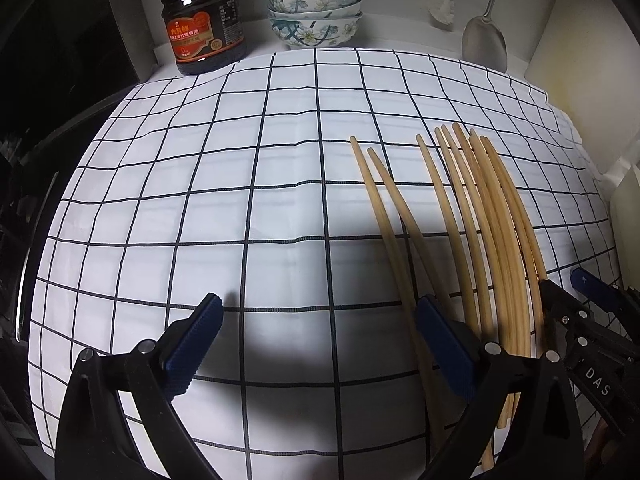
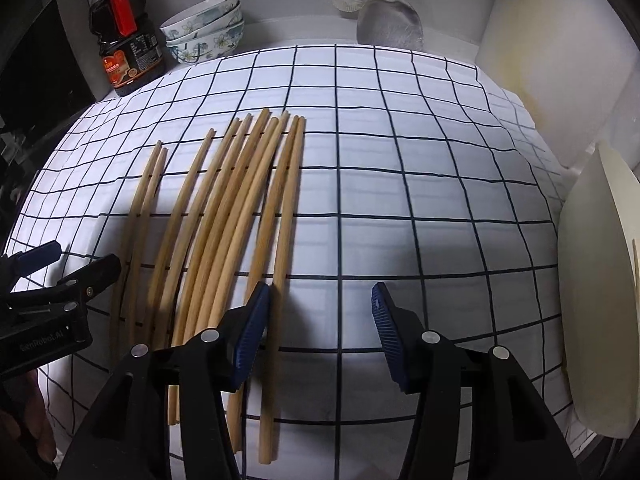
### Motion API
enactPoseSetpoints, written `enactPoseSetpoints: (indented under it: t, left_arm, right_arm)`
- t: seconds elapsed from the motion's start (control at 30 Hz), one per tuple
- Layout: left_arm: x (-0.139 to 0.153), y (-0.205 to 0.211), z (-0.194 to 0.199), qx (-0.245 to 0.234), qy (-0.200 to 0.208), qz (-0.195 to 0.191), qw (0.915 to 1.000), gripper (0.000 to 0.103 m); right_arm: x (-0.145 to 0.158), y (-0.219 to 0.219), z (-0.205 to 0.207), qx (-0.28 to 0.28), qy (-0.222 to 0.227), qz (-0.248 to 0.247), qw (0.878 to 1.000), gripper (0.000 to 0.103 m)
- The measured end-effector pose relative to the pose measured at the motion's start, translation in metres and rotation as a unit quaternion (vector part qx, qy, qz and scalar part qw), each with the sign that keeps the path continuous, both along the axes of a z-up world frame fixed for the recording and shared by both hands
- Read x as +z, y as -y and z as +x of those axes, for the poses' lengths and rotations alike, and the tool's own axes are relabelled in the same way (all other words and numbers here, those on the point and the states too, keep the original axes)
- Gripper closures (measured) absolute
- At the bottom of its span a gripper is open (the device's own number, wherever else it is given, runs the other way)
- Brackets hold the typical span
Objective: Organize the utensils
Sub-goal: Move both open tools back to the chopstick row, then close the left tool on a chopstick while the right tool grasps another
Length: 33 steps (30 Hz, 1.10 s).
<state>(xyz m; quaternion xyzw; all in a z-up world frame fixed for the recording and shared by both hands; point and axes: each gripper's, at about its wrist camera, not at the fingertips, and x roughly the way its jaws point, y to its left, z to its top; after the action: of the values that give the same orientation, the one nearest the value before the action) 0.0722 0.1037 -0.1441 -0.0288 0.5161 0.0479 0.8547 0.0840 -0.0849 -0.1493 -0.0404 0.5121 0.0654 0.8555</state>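
Several wooden chopsticks [image 2: 236,216] lie roughly parallel on a white checked cloth [image 2: 400,184], with two of them [image 2: 148,188] set apart on the left. My right gripper [image 2: 320,294] hovers open over the near right edge of the bundle. Its left finger [image 2: 252,320] sits just above the rightmost sticks, and only bare cloth shows between the pads. In the left wrist view the chopsticks [image 1: 488,220] lie to the right. My left gripper [image 1: 320,308] is open over bare cloth, its right finger [image 1: 440,332] above the separate pair [image 1: 384,216]. The right gripper [image 1: 566,286] shows at that view's right edge.
Along the back wall stand a dark soy sauce bottle [image 1: 204,28], three stacked floral bowls [image 1: 314,12], a white brush [image 1: 442,4] and a metal spatula [image 1: 484,40]. A pale cutting board [image 2: 592,300] leans at the right. The left gripper [image 2: 74,258] is at the chopsticks' left.
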Motion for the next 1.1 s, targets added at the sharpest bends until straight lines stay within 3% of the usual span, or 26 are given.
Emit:
enactPoseSetpoints:
  t: [0.3,0.43,0.7,0.87,1.1]
  left_arm:
    - [-0.003,-0.002,0.002,0.007,0.002,-0.010,0.9999,0.006]
    - [-0.007,0.007,0.003,0.002,-0.002,0.011,0.9999,0.006]
    - [-0.007,0.008,0.002,0.009,0.007,0.007,0.9999,0.008]
    - [-0.005,0.013,-0.002,-0.005,0.011,0.005,0.9999,0.020]
    - [0.001,0.023,-0.006,-0.026,0.014,0.000,0.9996,0.059]
  right_arm:
    - [0.000,0.007,-0.002,-0.009,0.000,0.002,1.000,0.053]
    - [0.000,0.005,-0.001,-0.006,0.003,-0.001,1.000,0.053]
    - [0.000,0.000,-0.002,0.006,0.013,-0.003,1.000,0.053]
    - [0.000,-0.004,-0.004,0.022,0.017,-0.003,1.000,0.063]
    - [0.000,-0.018,-0.007,0.047,0.023,-0.009,0.999,0.087]
